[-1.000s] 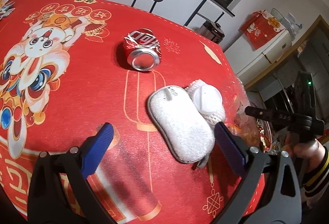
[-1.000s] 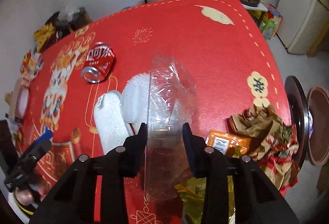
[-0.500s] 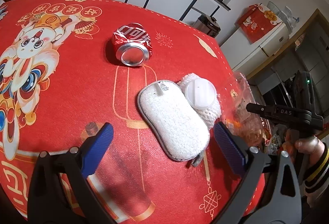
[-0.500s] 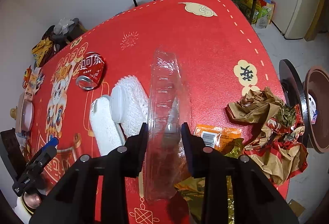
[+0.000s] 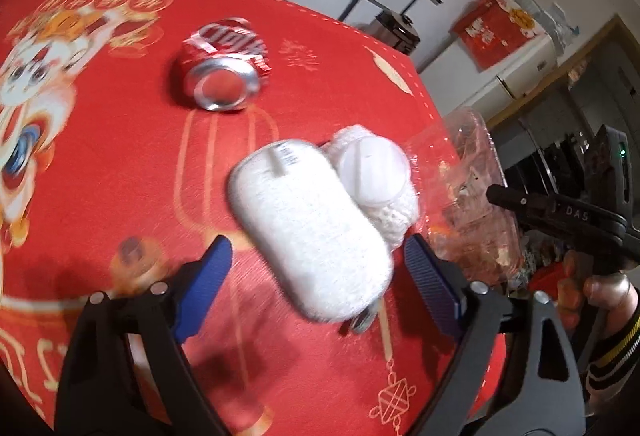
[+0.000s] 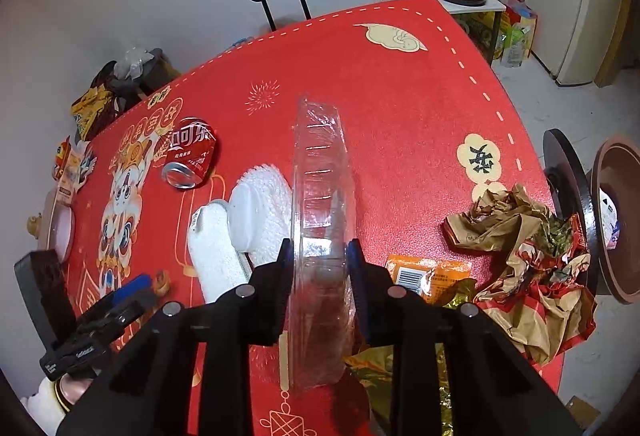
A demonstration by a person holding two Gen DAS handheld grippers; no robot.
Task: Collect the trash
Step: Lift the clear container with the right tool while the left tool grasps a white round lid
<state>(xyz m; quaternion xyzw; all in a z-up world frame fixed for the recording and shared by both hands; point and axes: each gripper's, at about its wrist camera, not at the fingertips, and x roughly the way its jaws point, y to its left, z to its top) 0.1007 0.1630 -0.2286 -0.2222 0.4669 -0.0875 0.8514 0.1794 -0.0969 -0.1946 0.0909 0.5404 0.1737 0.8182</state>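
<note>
Gripping a clear plastic container (image 6: 320,236) on edge, the right gripper (image 6: 318,260) has its jaws clamped on the container's two faces, and they have just been closing a little tighter on it. The container stands almost upright above the red tablecloth (image 6: 400,84), its far end tilted away from the camera. Right of it lie an orange snack wrapper (image 6: 424,272) and a heap of crumpled brown and red paper (image 6: 520,260) at the table's edge.

The left gripper (image 5: 316,276) hangs over a white oval sponge (image 5: 312,232), its blue jaws well apart with the sponge's near end between them; the pads do not press on it. These jaws have just been narrowing. A white round lid (image 5: 372,172) rests on a white knitted cloth (image 5: 396,212) just beside the sponge's far end. Farther back a crushed red soda can (image 5: 222,66) lies on its side, open end toward the camera, well apart from the sponge. A hand (image 5: 604,300) in a striped cuff shows at the right edge of the left view
</note>
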